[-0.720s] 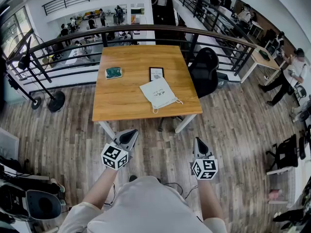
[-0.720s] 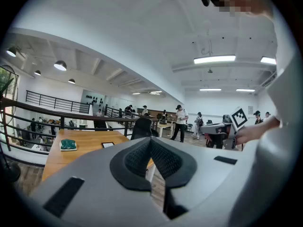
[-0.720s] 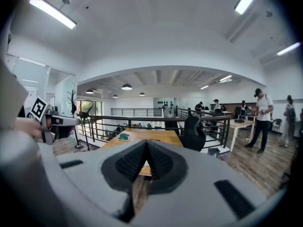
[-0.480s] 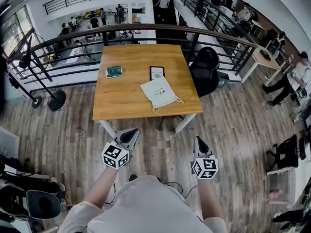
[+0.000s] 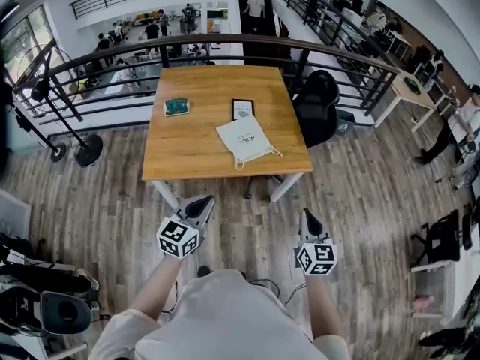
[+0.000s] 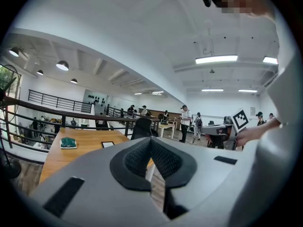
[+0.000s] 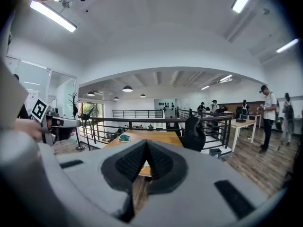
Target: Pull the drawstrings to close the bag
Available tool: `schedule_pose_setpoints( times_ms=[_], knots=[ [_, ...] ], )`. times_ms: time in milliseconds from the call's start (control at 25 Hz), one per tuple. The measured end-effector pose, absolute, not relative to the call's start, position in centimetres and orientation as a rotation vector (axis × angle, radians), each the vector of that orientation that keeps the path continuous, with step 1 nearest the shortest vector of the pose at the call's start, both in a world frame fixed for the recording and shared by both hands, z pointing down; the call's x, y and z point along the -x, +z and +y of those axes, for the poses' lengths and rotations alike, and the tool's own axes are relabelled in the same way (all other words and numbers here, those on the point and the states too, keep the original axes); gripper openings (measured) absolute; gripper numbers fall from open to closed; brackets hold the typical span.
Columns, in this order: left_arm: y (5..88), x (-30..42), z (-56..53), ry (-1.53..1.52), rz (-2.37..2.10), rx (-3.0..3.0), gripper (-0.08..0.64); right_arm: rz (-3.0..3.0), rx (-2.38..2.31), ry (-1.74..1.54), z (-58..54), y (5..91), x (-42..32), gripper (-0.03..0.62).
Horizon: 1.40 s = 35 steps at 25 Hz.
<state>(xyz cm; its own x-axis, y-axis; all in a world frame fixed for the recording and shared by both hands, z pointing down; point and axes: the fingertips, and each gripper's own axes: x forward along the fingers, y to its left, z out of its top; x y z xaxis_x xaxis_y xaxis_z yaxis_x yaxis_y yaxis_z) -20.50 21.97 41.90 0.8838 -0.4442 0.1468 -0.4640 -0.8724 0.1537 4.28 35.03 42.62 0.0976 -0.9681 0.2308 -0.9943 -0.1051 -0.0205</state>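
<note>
A white drawstring bag [image 5: 244, 139] lies flat on the wooden table [image 5: 187, 152], near its front right corner, with its cords trailing toward the front edge. My left gripper [image 5: 204, 200] hangs over the floor short of the table, its jaws pressed together with nothing between them. To its right, my right gripper [image 5: 307, 217] is also held over the floor, jaws together and empty. Both are well short of the bag. In the left gripper view the table [image 6: 75, 152] shows beyond the closed pads [image 6: 142, 157].
A small green pouch [image 5: 176, 107] and a black-framed card [image 5: 242, 110] lie farther back on the table. A black office chair [image 5: 315, 107] stands at the table's right side, and a railing [image 5: 225, 51] runs behind it. People move about in the background.
The view has shifted slightly; the table sits a little higher in the frame. Both grippers keep their places and stay shut.
</note>
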Motion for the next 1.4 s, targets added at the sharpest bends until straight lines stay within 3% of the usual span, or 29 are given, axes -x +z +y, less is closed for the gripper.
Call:
schedule_pose_setpoints(
  times_ms=[800,1280,1400],
  knots=[
    [44.1,15.8,24.3,0.207,-0.768,-2.811,-0.006,-2.049,-2.119,0.288,35.8,44.4,-9.7,0.002],
    [45.6,14.8,20.3,0.229,-0.794,-2.804,-0.006,-2.004,-2.152,0.315,32.6,46.2,-11.4,0.002],
    [46.1,14.6,18.7,0.239,-0.782,-2.802,0.051,-1.995,-2.172,0.357,31.3,46.8,-11.9,0.029]
  ],
)
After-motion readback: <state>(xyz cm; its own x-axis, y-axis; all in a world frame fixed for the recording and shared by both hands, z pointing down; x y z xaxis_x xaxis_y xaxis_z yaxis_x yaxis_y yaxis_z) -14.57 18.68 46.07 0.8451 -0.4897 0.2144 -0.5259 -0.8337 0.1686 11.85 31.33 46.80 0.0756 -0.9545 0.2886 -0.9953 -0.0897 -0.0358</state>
